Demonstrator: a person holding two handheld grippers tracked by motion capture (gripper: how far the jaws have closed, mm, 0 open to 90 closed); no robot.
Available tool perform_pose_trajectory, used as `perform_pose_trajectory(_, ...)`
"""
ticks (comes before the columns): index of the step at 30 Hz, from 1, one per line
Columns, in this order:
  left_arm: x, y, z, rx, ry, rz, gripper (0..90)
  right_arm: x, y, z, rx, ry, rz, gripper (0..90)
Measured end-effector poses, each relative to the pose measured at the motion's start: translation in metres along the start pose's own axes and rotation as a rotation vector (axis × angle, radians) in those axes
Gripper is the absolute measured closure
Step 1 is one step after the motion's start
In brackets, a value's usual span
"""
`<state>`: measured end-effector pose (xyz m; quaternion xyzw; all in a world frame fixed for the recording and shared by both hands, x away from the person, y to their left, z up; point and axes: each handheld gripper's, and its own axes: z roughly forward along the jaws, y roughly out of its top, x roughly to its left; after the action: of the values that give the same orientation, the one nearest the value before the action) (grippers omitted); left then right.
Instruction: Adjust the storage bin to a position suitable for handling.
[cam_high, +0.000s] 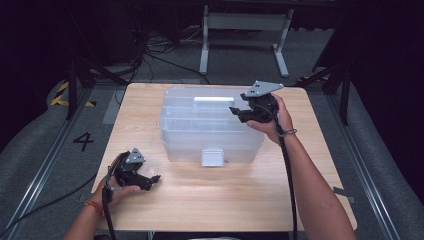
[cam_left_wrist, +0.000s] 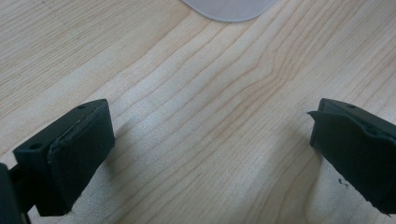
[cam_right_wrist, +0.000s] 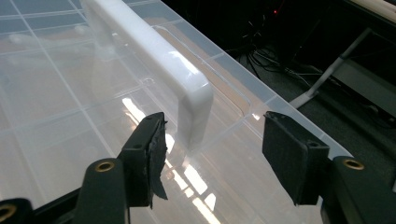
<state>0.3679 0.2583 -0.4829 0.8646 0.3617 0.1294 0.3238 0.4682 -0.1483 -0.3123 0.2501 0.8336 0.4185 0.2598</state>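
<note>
High view: a clear plastic storage box (cam_high: 210, 125) with a closed clear lid sits at the centre of the wooden desk (cam_high: 225, 195), toward the far edge. A white handle (cam_high: 213, 99) lies along the top of the lid near its far side, and a white latch (cam_high: 212, 156) hangs on the near wall. Moulded grid lines on the lid divide it into rectangles; whether the box holds anything cannot be told through the translucent plastic. The left claw (cam_high: 152, 179), held in the person's left hand (cam_high: 117, 192), rests low over the near-left part of the desk, well apart from the box. In the left gripper view its jaws stand wide apart over bare wood grain with nothing between them, and a rounded pale edge of the latch (cam_left_wrist: 229, 8) shows at the top. The right claw (cam_high: 235, 111), held in the right hand (cam_high: 275, 125), sits above the right end of the lid. In the right gripper view its jaws are spread wide with the end of the white handle (cam_right_wrist: 189, 93) between them, gripping nothing.
</note>
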Motion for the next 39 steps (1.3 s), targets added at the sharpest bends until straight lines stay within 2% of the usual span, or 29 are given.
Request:
perform_pose_trajectory(9,0.000,0.000,0.000,-0.001,0.000,-0.003,0.2,0.001,0.009,0.006,0.052,-0.021,-0.024,47.9)
perform_pose_trajectory(12,0.000,0.000,0.000,0.000,0.000,-0.001,0.3,0.001,0.011,0.009,0.078,-0.012,-0.021,49.5)
perform_pose_trajectory(14,0.000,0.000,0.000,0.000,0.000,0.000,0.2,0.000,0.015,0.009,0.080,0.006,-0.018,55.7)
perform_pose_trajectory(18,0.000,0.000,0.000,0.000,0.000,0.000,0.3,0.001,0.020,0.012,0.094,0.030,-0.021,61.7)
perform_pose_trajectory(24,-0.001,0.000,0.000,0.000,0.003,-0.007,0.3,0.006,0.023,0.015,0.098,0.029,-0.034,73.6)
perform_pose_trajectory(28,-0.001,0.000,0.000,-0.009,0.013,-0.008,1.4,0.006,0.025,0.016,0.102,0.026,-0.037,73.7)
perform_pose_trajectory(31,0.000,0.001,-0.002,-0.023,0.016,-0.003,8.2,0.005,0.026,0.016,0.106,0.031,-0.046,73.7)
perform_pose_trajectory(32,0.000,0.001,-0.002,-0.023,0.011,-0.021,10.6,0.005,0.026,0.016,0.109,0.033,-0.046,73.8)
perform_pose_trajectory(35,0.001,0.001,-0.003,-0.033,0.016,-0.033,18.5,0.004,0.027,0.016,0.114,0.039,-0.042,73.8)
perform_pose_trajectory(36,0.001,0.002,-0.005,-0.026,0.030,-0.013,19.8,0.003,0.028,0.016,0.114,0.037,-0.036,73.8)
perform_pose_trajectory(39,-0.002,0.004,-0.007,-0.034,0.047,0.010,25.7,0.002,0.030,0.015,0.111,0.035,-0.023,73.8)
